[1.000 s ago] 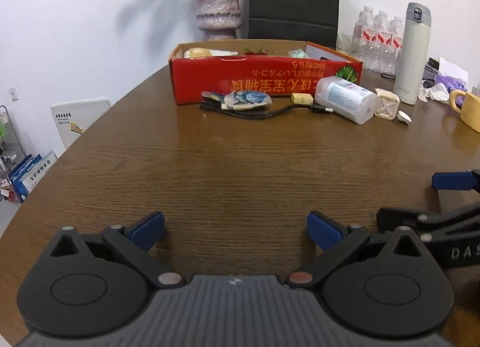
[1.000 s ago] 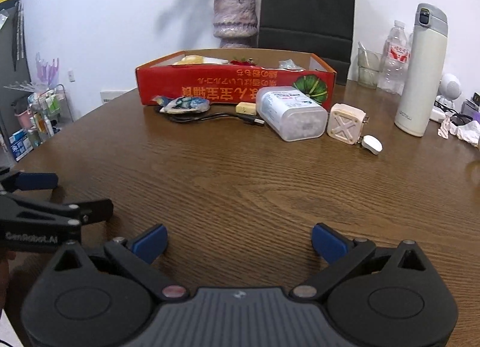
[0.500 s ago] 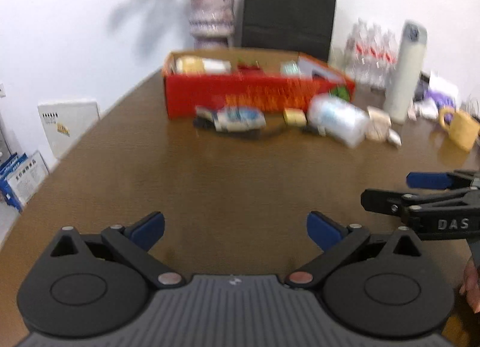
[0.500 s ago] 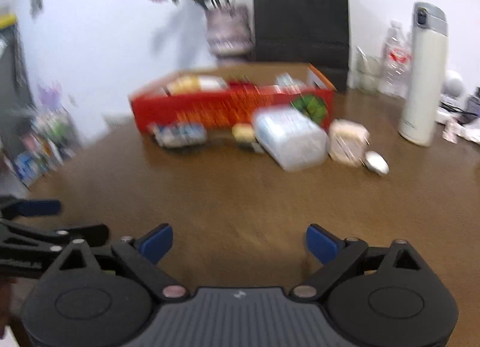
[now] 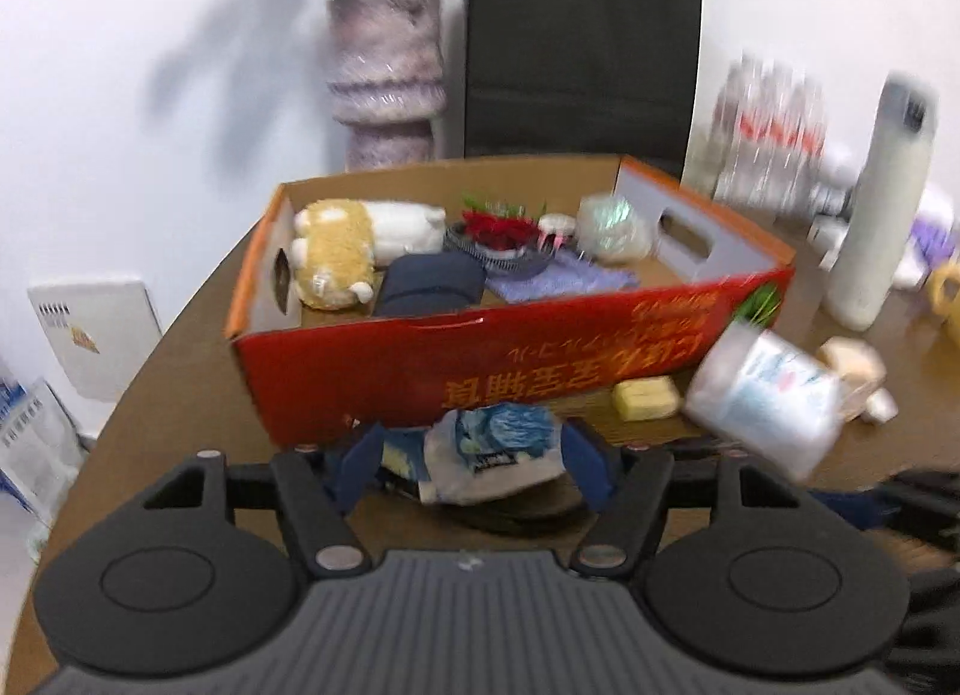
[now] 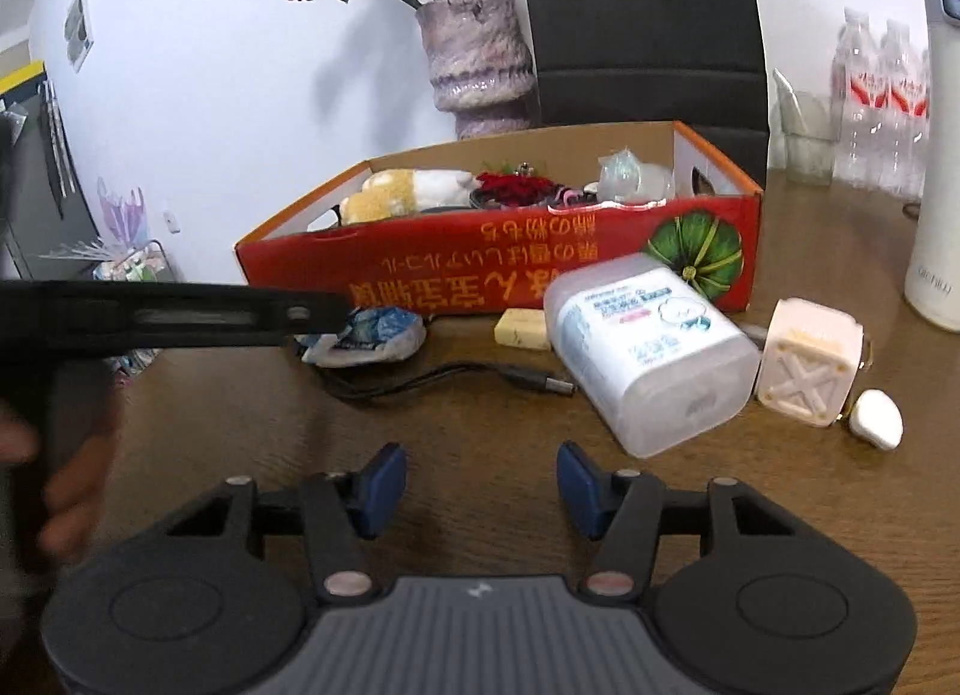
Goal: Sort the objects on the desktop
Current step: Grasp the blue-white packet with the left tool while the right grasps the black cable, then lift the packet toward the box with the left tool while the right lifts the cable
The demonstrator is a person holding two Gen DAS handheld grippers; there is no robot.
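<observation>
A red cardboard box [image 5: 516, 353] [image 6: 456, 269] stands on the brown table, holding a plush toy [image 5: 336, 251], red flowers and other items. In front of it lie a blue-and-white snack packet [image 5: 492, 449] [image 6: 366, 335], a black cable [image 6: 444, 380], a yellow eraser [image 5: 645, 398] [image 6: 522, 329], a white wipes canister [image 5: 762, 401] [image 6: 648, 359] and a cream cube [image 6: 807, 362]. My left gripper [image 5: 474, 467] has its blue pads on either side of the packet, partly closed around it. My right gripper [image 6: 480, 482] is open and empty above bare table.
A vase with dried flowers [image 6: 474, 59] and a black bag [image 6: 642, 17] stand behind the box. A white thermos [image 5: 876, 209] [image 6: 939, 155], water bottles [image 6: 876, 101] and a small white object [image 6: 876, 419] are to the right. The left gripper's side [image 6: 174, 317] crosses the right wrist view.
Both grippers have moved forward towards the box. My left gripper has reached the snack packet and narrowed around it. My right gripper's fingers have also narrowed.
</observation>
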